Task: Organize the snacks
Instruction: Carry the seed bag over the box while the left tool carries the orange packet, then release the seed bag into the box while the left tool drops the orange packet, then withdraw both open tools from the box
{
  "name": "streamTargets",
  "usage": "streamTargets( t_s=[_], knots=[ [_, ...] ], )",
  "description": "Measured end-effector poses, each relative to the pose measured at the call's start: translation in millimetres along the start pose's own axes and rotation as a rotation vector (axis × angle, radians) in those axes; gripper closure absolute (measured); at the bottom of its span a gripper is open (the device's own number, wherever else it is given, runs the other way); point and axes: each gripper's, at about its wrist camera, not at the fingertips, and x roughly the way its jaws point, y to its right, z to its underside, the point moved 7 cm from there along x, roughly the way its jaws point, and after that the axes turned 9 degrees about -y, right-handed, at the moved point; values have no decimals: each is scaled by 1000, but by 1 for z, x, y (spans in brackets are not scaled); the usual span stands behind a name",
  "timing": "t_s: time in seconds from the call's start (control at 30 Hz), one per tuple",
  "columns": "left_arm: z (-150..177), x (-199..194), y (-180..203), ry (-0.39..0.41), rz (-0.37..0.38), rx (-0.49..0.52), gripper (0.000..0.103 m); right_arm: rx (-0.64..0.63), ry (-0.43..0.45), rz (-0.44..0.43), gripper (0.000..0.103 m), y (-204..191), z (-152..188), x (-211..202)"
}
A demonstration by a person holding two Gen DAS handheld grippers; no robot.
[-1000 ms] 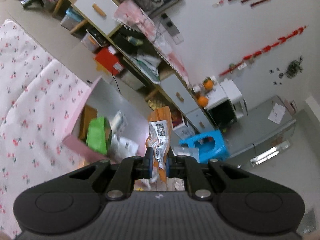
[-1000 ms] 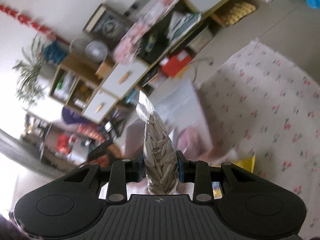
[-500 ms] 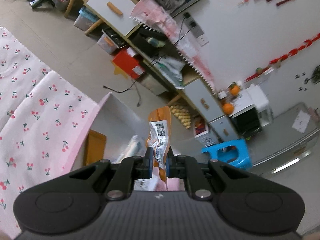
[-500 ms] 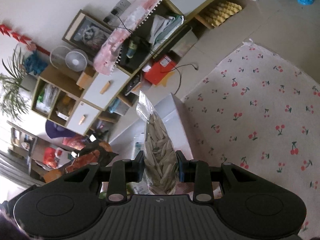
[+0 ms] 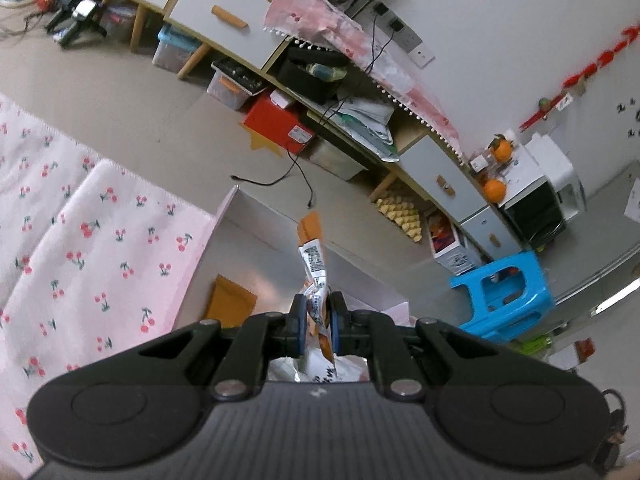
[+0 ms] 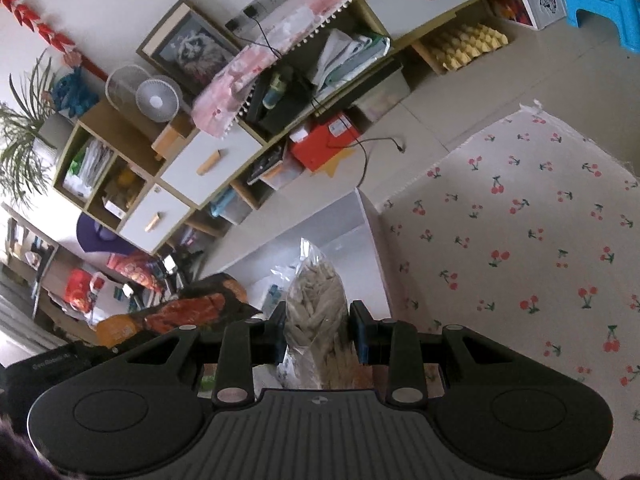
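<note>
Orange-and-white foil snack packet (image 5: 316, 280): long axis runs away from the left tongs (image 5: 316, 326), its sealed orange end pointing up and forward over the box; printed white panel with a code block faces left. Position: pinched flat between the blue-padded tips of the left tongs, which stand at their narrowest, closed on it. Left tongs angled downward toward the box interior.

Clear plastic bag of pale, slender seeds (image 6: 316, 308): long axis likewise runs forward from the right tongs (image 6: 320, 332), crimped empty top pointing up and away, bulging seed-filled body low between the tips. Right tongs narrow but parted by the bag's bulk, gripping it on both sides; they tilt downward over the same box.

Pink box with white inner walls (image 5: 240, 240): open top, sitting at the edge of a white cloth with red cherry print (image 5: 100, 240). Contents visible: an orange-brown flat packet (image 5: 232, 304) against the left inner wall; further wrapped items below the tongs, too hidden to identify.
</note>
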Motion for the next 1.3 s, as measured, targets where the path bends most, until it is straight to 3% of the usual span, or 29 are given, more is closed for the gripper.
streamTargets(
  t_s=[0.23,0.33,0.4,0.47,0.57,0.63,0.7,0.87,1.3],
  knots=[
    [-2,2,3,-7,-73,48,92,-15,44,-24,69,-6,-2,9],
    [0,1,4,-5,-135,92,78,-60,52,28,67,-11,-2,9],
    [0,1,4,-3,-167,113,48,-91,73,28,58,-17,-3,4],
    [1,-1,4,4,-184,110,33,-113,106,19,36,-24,-5,-6],
    [3,-8,6,-2,-191,115,30,-143,154,22,26,-34,-7,-22],
    [6,-14,10,0,-199,132,27,-169,170,32,26,-41,-6,-32],
    [10,-26,15,21,-216,172,16,-211,183,47,20,-50,-3,-44],
    [30,-58,28,72,-230,255,2,-312,231,78,6,-72,13,-77],
    [102,-95,26,25,-272,355,0,-466,260,133,2,-87,68,-136]
  ],
)
